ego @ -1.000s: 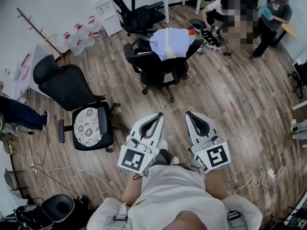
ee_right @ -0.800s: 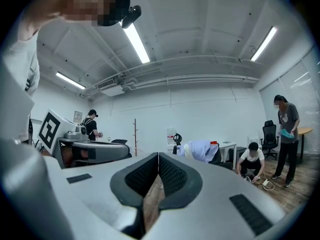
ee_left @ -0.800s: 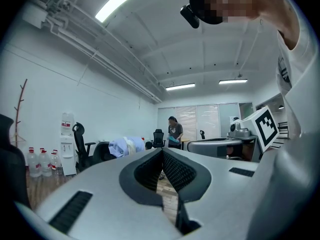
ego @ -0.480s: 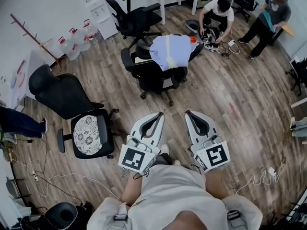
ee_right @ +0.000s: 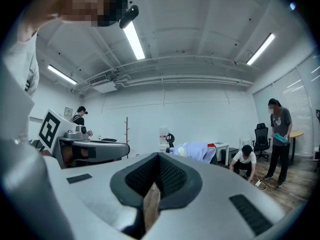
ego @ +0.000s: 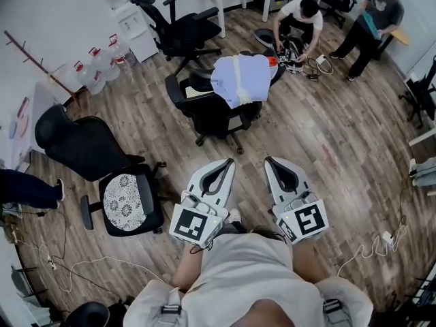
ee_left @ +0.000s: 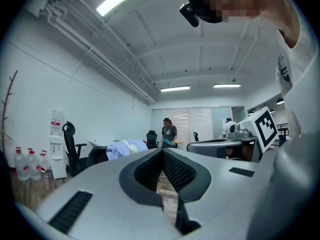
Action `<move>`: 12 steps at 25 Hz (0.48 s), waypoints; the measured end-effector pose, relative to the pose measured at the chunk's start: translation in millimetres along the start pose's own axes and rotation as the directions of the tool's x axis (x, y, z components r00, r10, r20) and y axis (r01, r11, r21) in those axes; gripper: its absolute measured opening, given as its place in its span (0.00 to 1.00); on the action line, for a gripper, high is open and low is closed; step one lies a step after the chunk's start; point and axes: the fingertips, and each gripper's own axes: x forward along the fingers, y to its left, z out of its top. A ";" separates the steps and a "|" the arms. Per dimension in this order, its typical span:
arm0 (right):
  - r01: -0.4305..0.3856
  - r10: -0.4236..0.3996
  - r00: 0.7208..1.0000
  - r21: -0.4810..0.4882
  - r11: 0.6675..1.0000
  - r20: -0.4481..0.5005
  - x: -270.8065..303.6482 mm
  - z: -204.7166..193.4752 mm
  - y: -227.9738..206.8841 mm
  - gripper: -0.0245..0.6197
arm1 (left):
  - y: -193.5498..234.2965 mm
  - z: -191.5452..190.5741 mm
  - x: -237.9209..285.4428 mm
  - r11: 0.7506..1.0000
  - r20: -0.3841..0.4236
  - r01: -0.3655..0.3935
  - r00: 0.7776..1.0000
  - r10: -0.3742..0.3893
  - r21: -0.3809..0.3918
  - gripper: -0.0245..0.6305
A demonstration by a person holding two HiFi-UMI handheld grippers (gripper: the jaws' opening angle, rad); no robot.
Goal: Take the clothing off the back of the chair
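Note:
A light blue garment with a pale yellow stripe hangs over the back of a black office chair ahead of me, across a stretch of wood floor. The same garment shows far off in the left gripper view, and the garment sits near the middle of the right gripper view. My left gripper and right gripper are held side by side close to my body, level, both shut with nothing between the jaws, well short of the chair.
A second black chair with a lace seat cover stands at my left. Another black chair and water bottles are beyond. One person crouches and another stands at the back right. Cables lie on the floor.
The draped chair and the floor have slid nearer and down in the head view; both grippers have advanced toward it together, still shut.

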 end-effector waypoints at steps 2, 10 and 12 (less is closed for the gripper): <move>0.007 -0.007 1.000 0.004 1.000 0.001 3.1 -0.3 0.5 0.07 | 3.3 2.5 0.1 1.000 -0.001 0.000 1.000 0.000 0.001 0.07; 0.011 -0.011 1.000 0.002 1.000 -0.009 15.1 0.1 -1.0 0.07 | 18.7 5.3 2.4 1.000 -0.009 -0.012 1.000 0.012 -0.011 0.07; 0.010 -0.010 1.000 0.004 1.000 -0.017 16.4 -3.0 -4.0 0.07 | 19.6 4.1 5.5 1.000 -0.020 -0.019 1.000 0.019 -0.015 0.07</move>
